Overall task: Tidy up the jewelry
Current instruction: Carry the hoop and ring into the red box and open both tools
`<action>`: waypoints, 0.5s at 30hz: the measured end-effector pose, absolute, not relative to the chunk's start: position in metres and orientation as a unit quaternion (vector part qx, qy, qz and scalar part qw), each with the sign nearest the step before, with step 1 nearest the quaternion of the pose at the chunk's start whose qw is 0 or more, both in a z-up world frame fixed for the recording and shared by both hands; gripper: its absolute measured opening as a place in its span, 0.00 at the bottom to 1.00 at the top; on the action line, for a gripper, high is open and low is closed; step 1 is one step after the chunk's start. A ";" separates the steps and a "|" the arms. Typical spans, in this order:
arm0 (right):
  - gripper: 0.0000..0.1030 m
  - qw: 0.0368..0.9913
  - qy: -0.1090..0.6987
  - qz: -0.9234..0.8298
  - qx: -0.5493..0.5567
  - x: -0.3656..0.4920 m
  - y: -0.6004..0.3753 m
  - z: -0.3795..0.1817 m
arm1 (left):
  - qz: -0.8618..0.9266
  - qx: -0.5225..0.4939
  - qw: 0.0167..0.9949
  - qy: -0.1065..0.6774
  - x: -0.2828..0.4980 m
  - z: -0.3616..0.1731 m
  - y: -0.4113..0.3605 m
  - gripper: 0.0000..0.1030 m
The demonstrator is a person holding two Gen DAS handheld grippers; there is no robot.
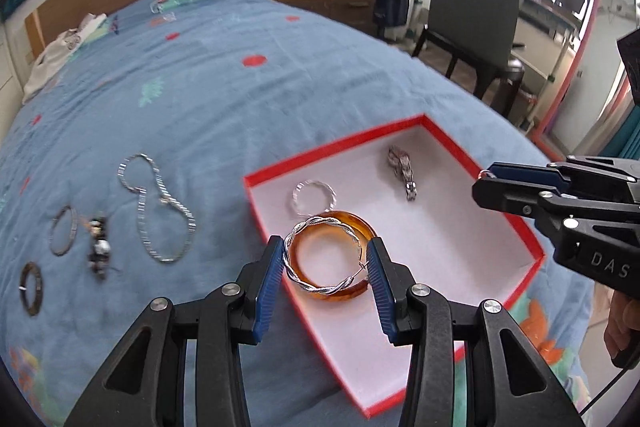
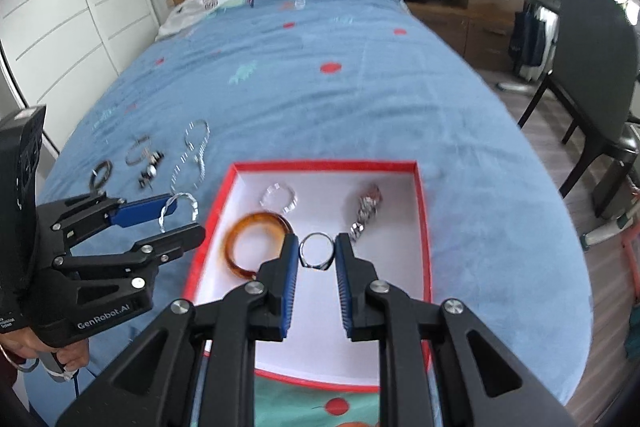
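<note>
Left gripper (image 1: 326, 261) pinches a twisted silver bangle (image 1: 320, 259) across its width, hanging above the red box's (image 1: 532, 231) near corner, over the amber bangle (image 1: 352, 223). Right gripper (image 2: 317, 255) clamps a small silver ring (image 2: 316, 255) above the box floor, directly below. Whether either piece touches the lining: can't tell. Loose pieces on the blue bedspread (image 1: 200, 87) are blurred.

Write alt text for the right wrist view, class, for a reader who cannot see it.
The right gripper pinches a small silver ring above a red-edged box on a blue bed. The box holds an amber bangle, a clear bracelet and a metal watch.
</note>
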State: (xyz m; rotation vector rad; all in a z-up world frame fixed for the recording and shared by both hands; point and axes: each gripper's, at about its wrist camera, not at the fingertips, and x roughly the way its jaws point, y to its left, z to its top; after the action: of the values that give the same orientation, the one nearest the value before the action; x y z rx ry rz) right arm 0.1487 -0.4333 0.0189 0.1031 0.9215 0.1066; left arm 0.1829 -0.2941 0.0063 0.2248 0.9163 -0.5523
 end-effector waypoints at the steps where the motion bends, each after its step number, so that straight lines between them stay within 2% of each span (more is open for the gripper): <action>1: 0.17 0.889 0.452 0.056 0.049 0.154 -0.437 0.011 | -0.262 0.109 0.852 0.441 0.186 0.000 -0.300 0.41; 15: 0.17 0.858 0.505 0.092 0.038 0.181 -0.451 -0.043 | -0.246 0.149 0.832 0.475 0.202 -0.045 -0.325 0.41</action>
State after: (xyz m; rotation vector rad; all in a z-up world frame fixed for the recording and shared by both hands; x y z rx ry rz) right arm 0.1808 -0.4513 -0.0433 0.0792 1.0600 0.1933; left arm 0.2016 -0.3249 -0.0454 0.3163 1.0061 -0.5212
